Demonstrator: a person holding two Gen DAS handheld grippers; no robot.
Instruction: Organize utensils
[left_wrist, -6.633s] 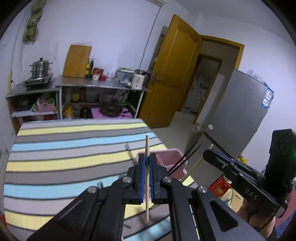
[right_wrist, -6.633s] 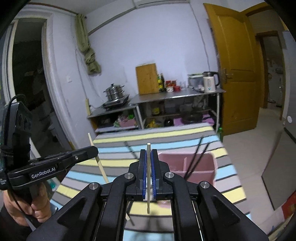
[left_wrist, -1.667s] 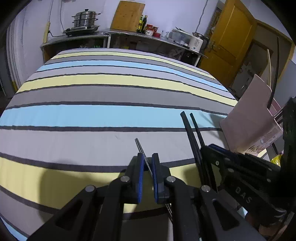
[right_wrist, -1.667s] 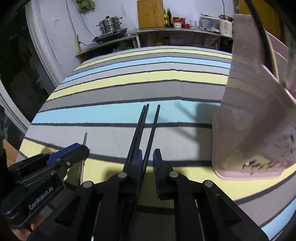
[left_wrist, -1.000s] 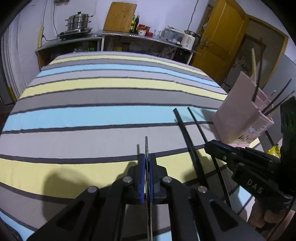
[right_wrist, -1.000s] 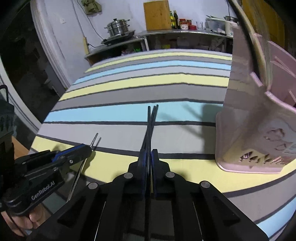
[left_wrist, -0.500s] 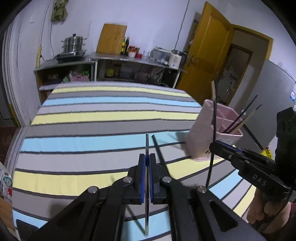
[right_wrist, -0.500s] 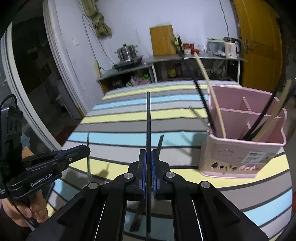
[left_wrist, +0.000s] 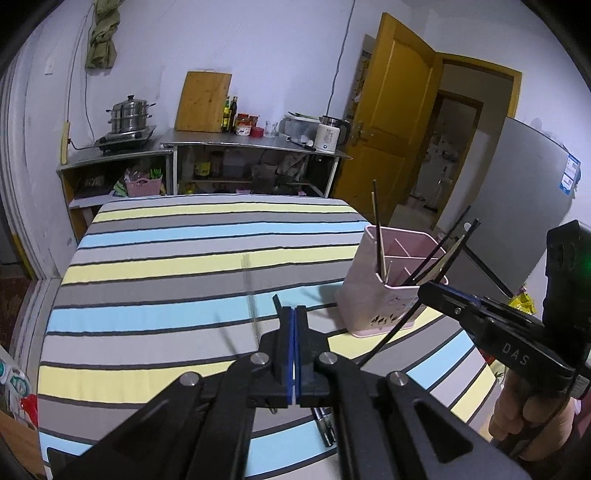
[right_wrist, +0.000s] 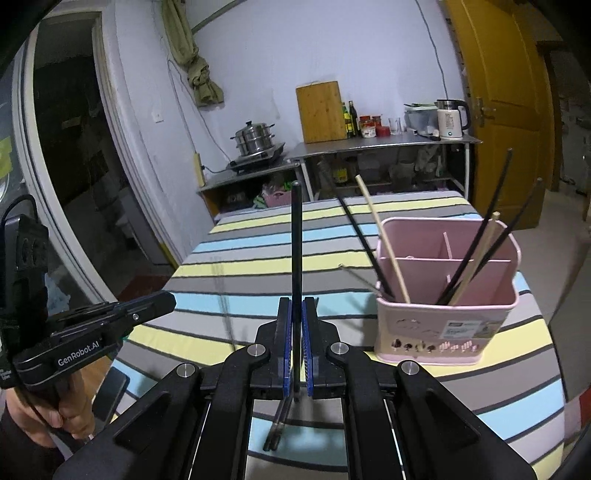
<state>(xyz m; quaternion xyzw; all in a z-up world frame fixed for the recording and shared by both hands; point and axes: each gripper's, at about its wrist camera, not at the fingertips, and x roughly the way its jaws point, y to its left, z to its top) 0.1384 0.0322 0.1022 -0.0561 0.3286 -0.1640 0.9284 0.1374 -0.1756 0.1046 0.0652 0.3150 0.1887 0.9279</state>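
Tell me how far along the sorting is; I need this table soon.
Well under way. Done: several black and wooden chopsticks stand in the pink holder. In hand: the right gripper is shut on a black chopstick, held upright; the left gripper is shut on what seems a thin metal stick, barely visible. Left: at least two dark chopsticks lying on the striped table.

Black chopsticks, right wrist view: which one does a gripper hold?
The upright black chopstick clamped in the right gripper; the others lean in the pink plastic holder or lie on the striped cloth.
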